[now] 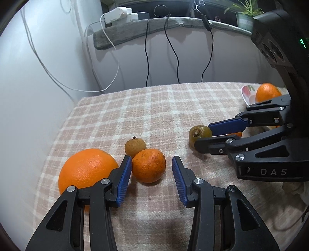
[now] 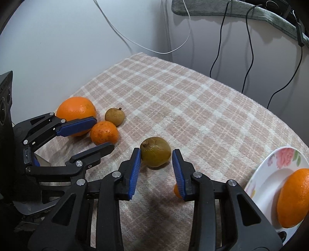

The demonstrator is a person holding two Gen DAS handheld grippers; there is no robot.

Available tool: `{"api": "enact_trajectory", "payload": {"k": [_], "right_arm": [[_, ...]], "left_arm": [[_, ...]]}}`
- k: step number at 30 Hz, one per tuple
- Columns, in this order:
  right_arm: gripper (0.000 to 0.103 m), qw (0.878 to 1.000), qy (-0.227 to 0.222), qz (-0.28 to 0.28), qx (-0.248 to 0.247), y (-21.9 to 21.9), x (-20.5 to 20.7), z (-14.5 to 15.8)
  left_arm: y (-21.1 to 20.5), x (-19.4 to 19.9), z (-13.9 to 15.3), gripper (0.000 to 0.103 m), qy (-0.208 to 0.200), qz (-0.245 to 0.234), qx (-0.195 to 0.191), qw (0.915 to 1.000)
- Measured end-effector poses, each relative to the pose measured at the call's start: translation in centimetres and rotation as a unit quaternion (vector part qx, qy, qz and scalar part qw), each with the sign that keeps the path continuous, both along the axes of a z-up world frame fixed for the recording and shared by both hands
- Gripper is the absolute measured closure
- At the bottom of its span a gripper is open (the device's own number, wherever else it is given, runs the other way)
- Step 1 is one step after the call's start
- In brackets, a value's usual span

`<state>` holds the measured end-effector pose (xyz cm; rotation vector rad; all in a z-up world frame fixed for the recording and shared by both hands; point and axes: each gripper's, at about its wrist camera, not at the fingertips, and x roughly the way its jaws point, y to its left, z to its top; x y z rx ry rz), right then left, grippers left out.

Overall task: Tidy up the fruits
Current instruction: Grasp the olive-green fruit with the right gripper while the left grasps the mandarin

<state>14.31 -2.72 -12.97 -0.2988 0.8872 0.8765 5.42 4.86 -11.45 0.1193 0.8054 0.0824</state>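
My left gripper (image 1: pixel 152 164) is open around a small mandarin (image 1: pixel 148 165) on the checked cloth; its left pad touches the fruit. A large orange (image 1: pixel 87 170) lies left of it and a small brown fruit (image 1: pixel 134 147) just behind. My right gripper (image 2: pixel 156 160) is open around a brown-green kiwi (image 2: pixel 155 151), which also shows in the left wrist view (image 1: pixel 199 133). A tiny orange fruit (image 2: pixel 176 191) lies under the right finger. A floral plate (image 2: pixel 270 173) at the right holds an orange (image 2: pixel 293 197).
The checked cloth (image 2: pixel 193 100) covers a rounded table whose edge drops off at left and back. Cables (image 1: pixel 173 50) hang down the white wall behind. A grey cloth (image 1: pixel 146 27) and a potted plant (image 1: pixel 247 13) sit on a ledge behind.
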Motion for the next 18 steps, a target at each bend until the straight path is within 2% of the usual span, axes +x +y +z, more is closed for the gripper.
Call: {"api": "enact_trajectory", "payload": {"k": [1,3,13,18], "right_arm": [[0.07,1.0,0.002,0.002,0.0,0.1,-0.1,-0.1],[0.071,1.0,0.0,0.0,0.001,0.1,-0.1,-0.1],[0.073,1.0,0.003,-0.011,0.022,-1.1,-0.3,0.3],[0.073,0.999,-0.003,-0.017,0.029,-1.7,-0.5,0.8]], "left_arm": [[-0.1,0.0,-0.1,0.067,-0.001,0.001,0.01,1.0],[0.1,0.1,0.0,0.069,-0.003,0.003,0.01,0.9999],[1.7,-0.4,0.7,0.07,-0.012,0.018,-0.079,0.9966],[2.0,-0.9,1.0,0.07,-0.014,0.02,-0.106,0.994]]}}
